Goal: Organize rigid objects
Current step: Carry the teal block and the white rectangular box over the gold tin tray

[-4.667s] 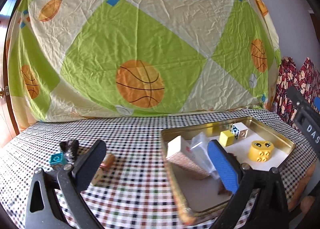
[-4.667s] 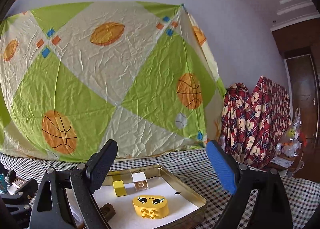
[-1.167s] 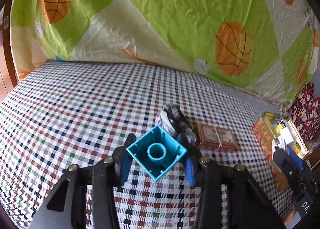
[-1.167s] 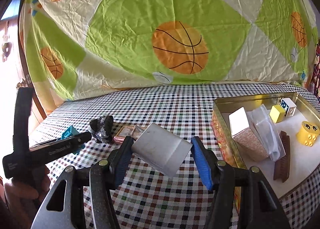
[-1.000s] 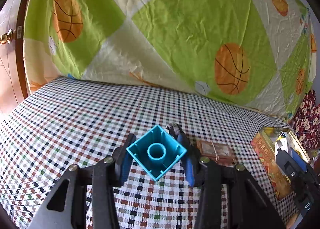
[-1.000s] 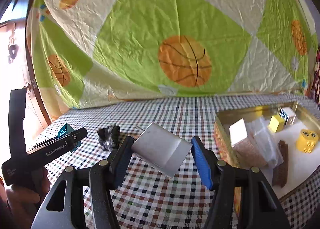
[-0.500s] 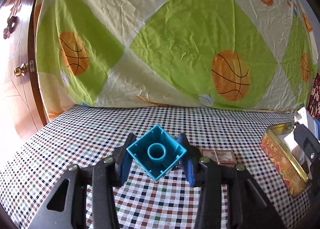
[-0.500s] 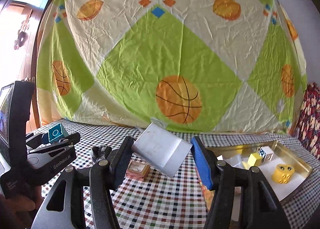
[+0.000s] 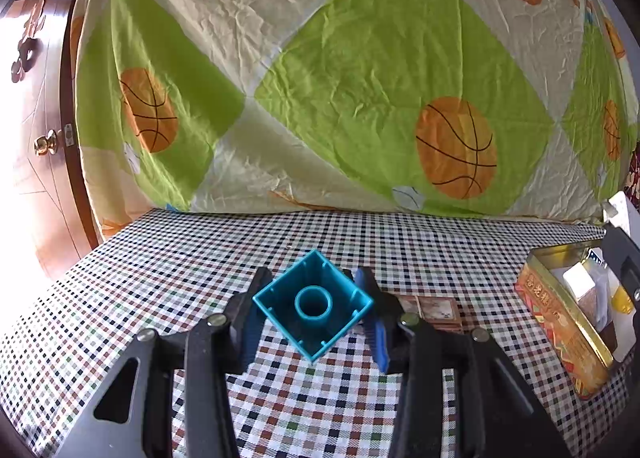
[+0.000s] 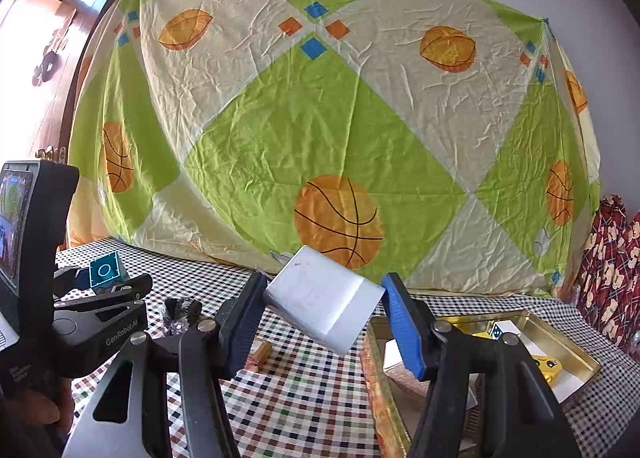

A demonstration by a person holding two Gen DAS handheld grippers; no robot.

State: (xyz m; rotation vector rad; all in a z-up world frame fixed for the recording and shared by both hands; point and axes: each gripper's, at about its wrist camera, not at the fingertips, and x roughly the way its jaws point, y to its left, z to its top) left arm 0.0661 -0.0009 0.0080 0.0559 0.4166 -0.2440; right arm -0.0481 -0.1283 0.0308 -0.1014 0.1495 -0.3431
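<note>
My left gripper (image 9: 314, 308) is shut on a teal hollow toy brick (image 9: 313, 304), held corner-up above the checked tablecloth. From the right wrist view the same gripper (image 10: 105, 278) shows at the left with the teal brick (image 10: 104, 269) in it. My right gripper (image 10: 322, 308) is shut on a white plug adapter (image 10: 324, 304), its prongs pointing away, lifted over the cloth. The gold tin tray (image 10: 576, 350) lies lower right, holding a yellow face brick (image 10: 547, 365) and a white dice block (image 10: 503, 328). In the left wrist view the tin tray (image 9: 560, 322) is at the right edge.
A small brown box (image 9: 434, 308) lies on the cloth just past the left gripper, seen also as the brown box (image 10: 259, 354). A dark crumpled object (image 10: 180, 312) sits near it. A basketball-print sheet (image 10: 320, 138) hangs behind the table. Red patterned fabric (image 10: 608, 266) stands far right.
Both grippers have tilted upward and lifted a little with their loads, so more of the sheet shows. The left view has swung right, bringing the tin closer to its edge. Grips unchanged.
</note>
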